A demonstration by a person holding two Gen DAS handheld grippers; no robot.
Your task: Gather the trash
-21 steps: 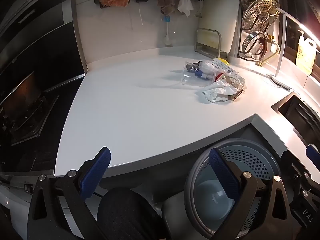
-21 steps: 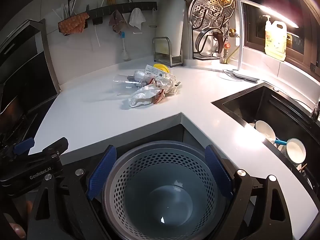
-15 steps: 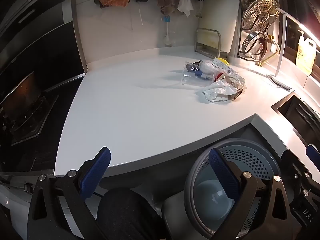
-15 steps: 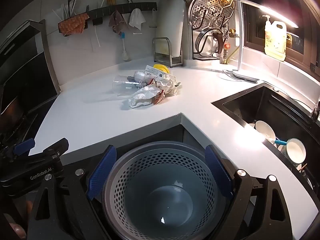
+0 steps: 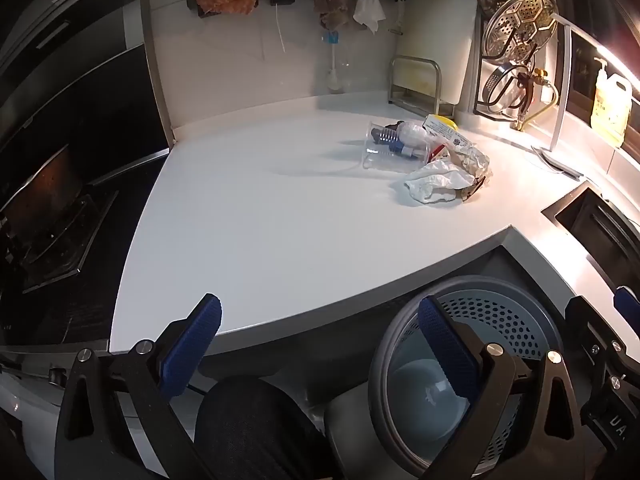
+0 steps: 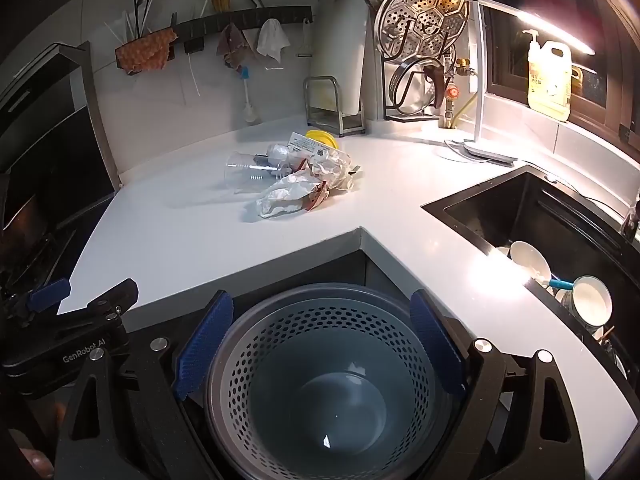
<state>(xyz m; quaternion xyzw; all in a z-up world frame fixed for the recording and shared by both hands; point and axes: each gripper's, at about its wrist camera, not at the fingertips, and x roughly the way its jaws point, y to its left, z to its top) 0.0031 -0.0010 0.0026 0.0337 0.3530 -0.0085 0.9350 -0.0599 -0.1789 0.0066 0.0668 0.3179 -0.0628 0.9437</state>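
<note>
A pile of trash lies on the white counter [image 5: 260, 208]: a clear plastic cup [image 5: 384, 152] on its side, crumpled white paper [image 5: 436, 180], foil wrappers [image 5: 474, 160] and a yellow lid [image 5: 444, 122]. The pile also shows in the right wrist view [image 6: 296, 184]. A grey perforated bin [image 6: 320, 380] stands below the counter's corner. My right gripper [image 6: 320, 344] is open and empty just above the bin. My left gripper [image 5: 320, 344] is open and empty, in front of the counter edge, to the left of the bin [image 5: 492, 352].
A black sink [image 6: 560, 240] with white bowls is at the right. A desk lamp [image 6: 476, 148], a rack with a steamer and lids [image 6: 420, 60] and a soap jug [image 6: 548, 76] stand at the back. A black stove [image 5: 44, 224] is at the left.
</note>
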